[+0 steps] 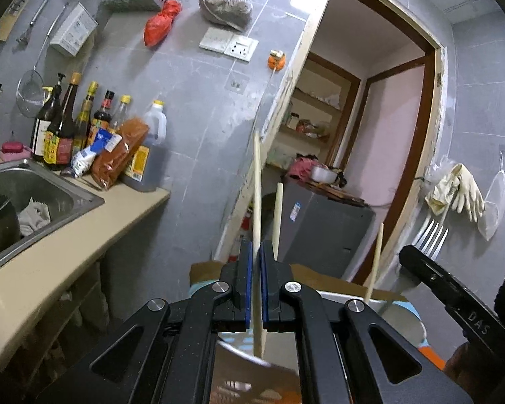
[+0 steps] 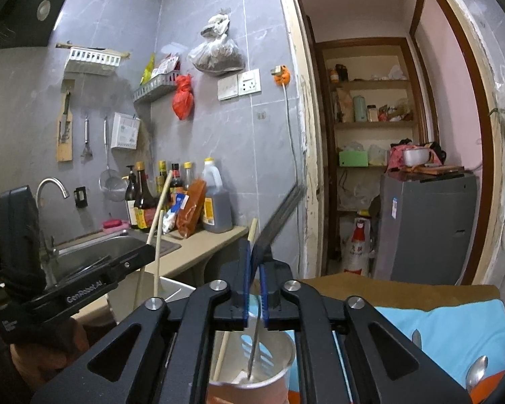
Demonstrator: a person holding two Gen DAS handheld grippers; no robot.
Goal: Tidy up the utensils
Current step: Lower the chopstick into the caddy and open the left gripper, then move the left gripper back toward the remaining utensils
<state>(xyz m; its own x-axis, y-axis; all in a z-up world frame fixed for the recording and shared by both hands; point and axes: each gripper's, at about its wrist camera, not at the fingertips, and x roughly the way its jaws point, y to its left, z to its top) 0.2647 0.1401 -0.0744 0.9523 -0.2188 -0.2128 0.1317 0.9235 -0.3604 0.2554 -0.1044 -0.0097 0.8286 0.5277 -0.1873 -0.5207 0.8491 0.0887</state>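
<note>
Above one cup [image 2: 252, 363]: left gripper [image 1: 256, 259] clamps one chopstick [image 1: 257, 181]; right gripper [image 2: 255, 262] pinches one fork [image 2: 279, 212].

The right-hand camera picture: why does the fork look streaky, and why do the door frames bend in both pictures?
In the right wrist view the fork held in the right gripper is smeared by motion blur, while the wall behind stays sharp. In the left wrist view the same fork's tines look crisp, and the chopstick in the left gripper is only slightly soft. The fisheye lenses bow the door frame in both views and darken the corners.
</note>
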